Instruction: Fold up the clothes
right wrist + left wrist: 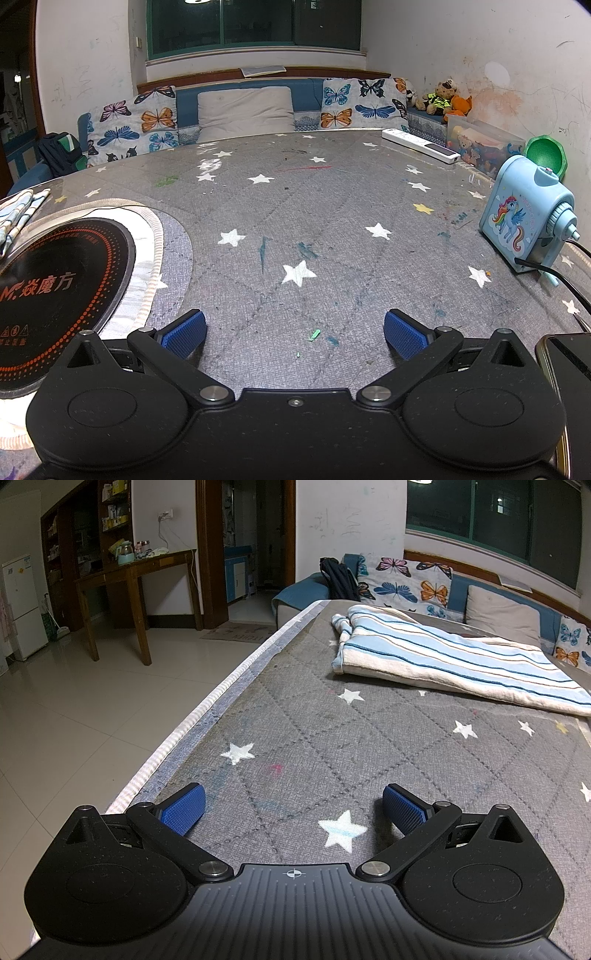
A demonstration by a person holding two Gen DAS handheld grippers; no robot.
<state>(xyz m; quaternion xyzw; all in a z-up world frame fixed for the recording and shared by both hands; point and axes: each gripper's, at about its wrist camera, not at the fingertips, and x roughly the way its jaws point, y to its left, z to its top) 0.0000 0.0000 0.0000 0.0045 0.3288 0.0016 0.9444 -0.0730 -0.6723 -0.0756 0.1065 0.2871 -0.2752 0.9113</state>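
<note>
Tongs [293,808] agape, starry grey tabletop [332,746], sofa [243,107]

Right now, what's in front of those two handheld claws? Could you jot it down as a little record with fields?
surface: grey star-print table cover
garment: striped cloth, lying crumpled, not yet gripped
left gripper: open, nothing between its blue pads
right gripper: open, nothing between its pads
cooktop: round black induction plate set in the table
other items: unicorn pencil sharpener, white power strip, phone
</note>
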